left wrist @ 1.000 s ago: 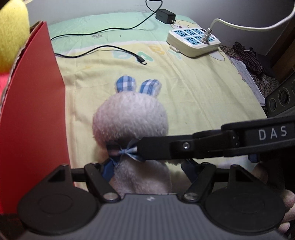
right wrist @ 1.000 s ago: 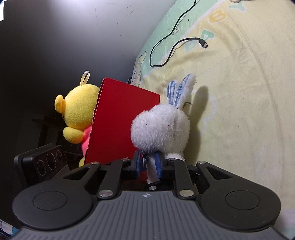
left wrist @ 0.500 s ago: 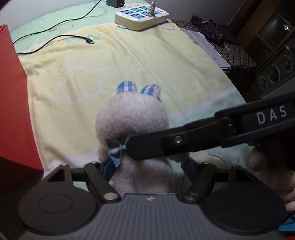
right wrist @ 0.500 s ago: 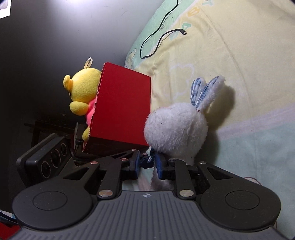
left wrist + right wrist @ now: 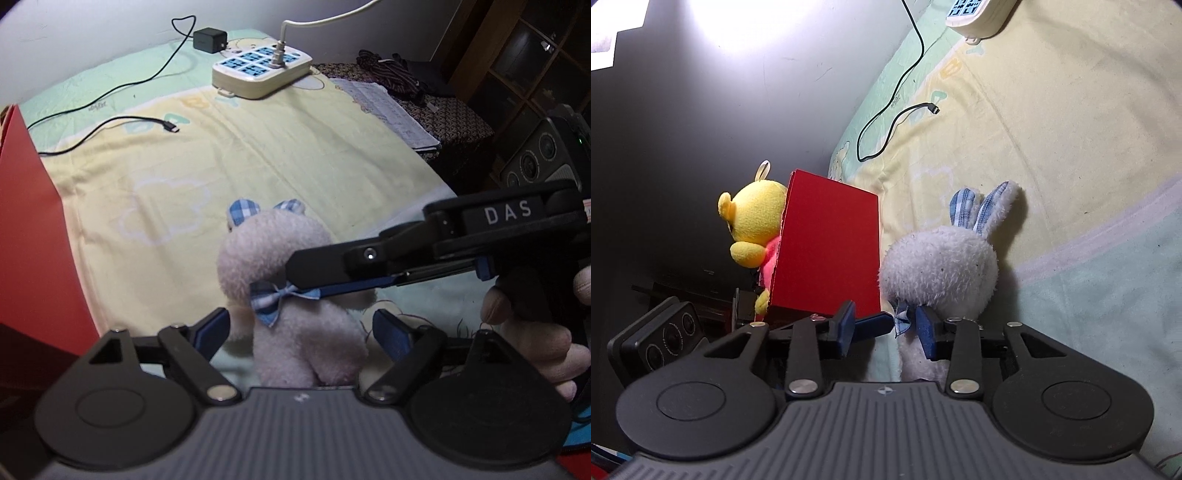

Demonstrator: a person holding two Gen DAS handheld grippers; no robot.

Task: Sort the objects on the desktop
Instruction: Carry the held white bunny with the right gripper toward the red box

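Both tools have let go since a moment ago: the left tool (image 5: pixel 301 328), which had closed on the fluffy white plush rabbit with blue checked ears and bow tie (image 5: pixel 295 295), now stands wide around its body, and the right tool (image 5: pixel 886 326) has spread apart at the bow. The rabbit sits upright on the yellow and pale green printed sheet (image 5: pixel 258 155), just beside the red cardboard box (image 5: pixel 831 254). A yellow plush bear (image 5: pixel 753 225) sits behind the box. A cream power strip (image 5: pixel 260 68) lies far back.
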